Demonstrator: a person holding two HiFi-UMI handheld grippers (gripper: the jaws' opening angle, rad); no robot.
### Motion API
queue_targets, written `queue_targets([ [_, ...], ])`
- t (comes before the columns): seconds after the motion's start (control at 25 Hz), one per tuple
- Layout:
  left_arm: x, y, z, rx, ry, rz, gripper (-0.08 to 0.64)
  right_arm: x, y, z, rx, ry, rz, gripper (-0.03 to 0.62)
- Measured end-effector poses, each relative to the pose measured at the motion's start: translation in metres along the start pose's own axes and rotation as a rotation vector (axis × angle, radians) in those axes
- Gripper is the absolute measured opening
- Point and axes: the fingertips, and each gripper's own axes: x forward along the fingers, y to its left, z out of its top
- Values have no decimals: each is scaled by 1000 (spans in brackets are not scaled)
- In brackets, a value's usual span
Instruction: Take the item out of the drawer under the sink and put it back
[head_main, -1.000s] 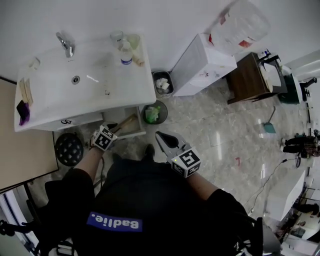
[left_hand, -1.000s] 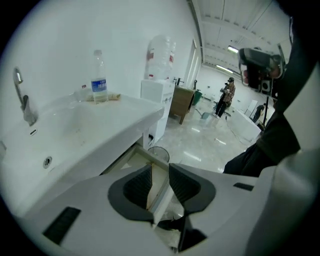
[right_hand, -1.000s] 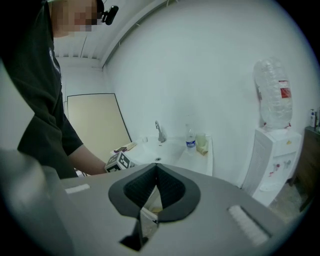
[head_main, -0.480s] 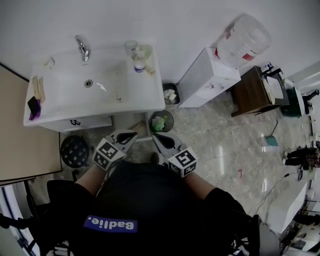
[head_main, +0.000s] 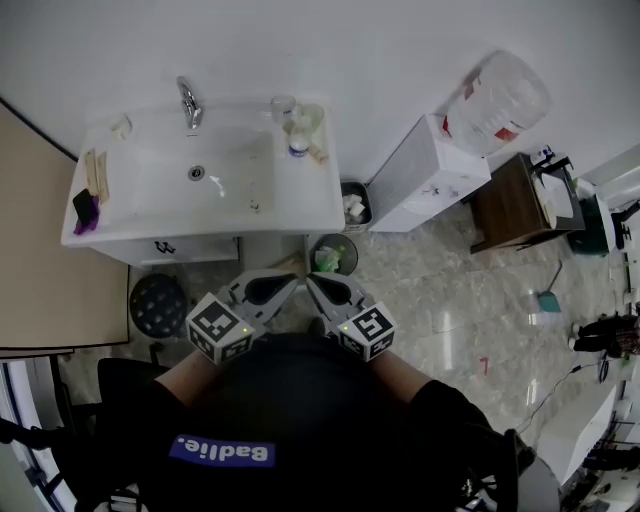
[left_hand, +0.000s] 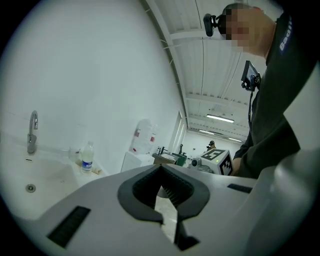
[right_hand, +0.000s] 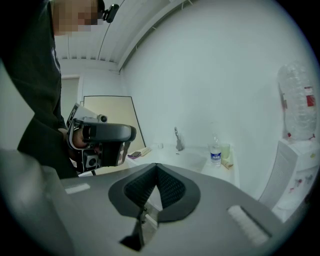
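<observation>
Since both tongs are shut on nothing and held side by side before the person's chest, the item is in neither. It probably lies in the drawer (head_main: 285, 263), of which only a tan sliver shows under the front edge of the sink tabletop (head_main: 150, 225). The left tongs (left_hand: 161, 169) have just closed, pads together, empty. The right tongs (right_hand: 156, 167) have pads together, empty.

Risks, biggest first:
- The drawer may be ajar; cannot tell, as the tongs cover most of it from above. If so, the task is unfinished and a leg could catch it.
- The round bin (head_main: 335, 255) stands just beside the drawer's corner, near the person's feet. A step forward could tip it.
- The tips of the two tongs are nearly touching. A careless turn of either hand would knock them together.
- A swing over the tabletop's back right corner could topple the small bottle (head_main: 298, 147).

Count, large to small:
- sink tabletop: one
- water dispenser (head_main: 425, 175): one, with one jug (head_main: 497, 105) on top
- side table (head_main: 510, 205): one
- black round thing (head_main: 158, 303) on the floor left of the drawer: one, kind unclear
- bins: two, the round bin and a squarer bin (head_main: 352, 205) by the wall
- tongs: two
- small bottle: one
- cups (head_main: 310, 117): two
- tap (head_main: 188, 100): one
</observation>
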Motion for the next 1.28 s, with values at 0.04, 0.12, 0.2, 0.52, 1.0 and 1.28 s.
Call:
queue_targets([
  [0.04,-2,0,-3,-1,1,4,6,0,2,0,-1,-1,8,2],
  [0.12,-6,2,-8,-7,8,15,6,3,8,1,0,1,30,2],
  [0.2,-9,2,-9,-10,5,24,6,6,15,2,-2,6,58,2],
  [0.52,-12,-3,-10,15,10,25,6,7,22,11,-15,-5,117,2],
  [1.0,-7,3,-7,24,16,26,6,12,14,16,-22,-4,116,2],
  [1.28,-7,8,-5,30,23,20,6,17,13,19,-22,-5,109,2],
])
